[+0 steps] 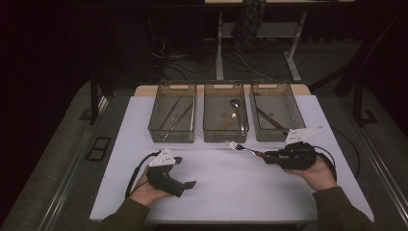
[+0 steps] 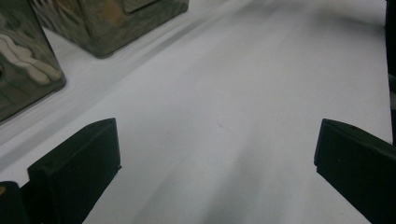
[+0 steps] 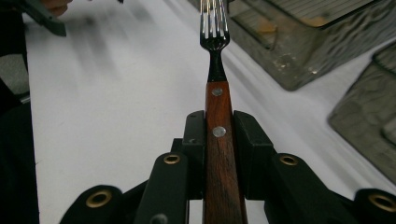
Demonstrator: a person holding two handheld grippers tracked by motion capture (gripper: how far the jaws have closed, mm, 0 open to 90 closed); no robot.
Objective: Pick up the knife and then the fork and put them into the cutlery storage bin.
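Now: right tool (image 3: 219, 135) clamps wood-handled fork (image 3: 215, 70); left tool (image 2: 215, 163) wide open, nothing between; no legible writing.

three bins (image 1: 225, 118) stand side by side at the worktop's (image 1: 211, 192) far edge; the fork (image 1: 242, 148) lies before the middle one.

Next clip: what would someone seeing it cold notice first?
Probably the wooden-handled metal fork, clamped in the right gripper with its tines toward the three smoky see-through plastic bins along the far side of the white table. At near left, the left gripper has its jaws wide apart with nothing between them.
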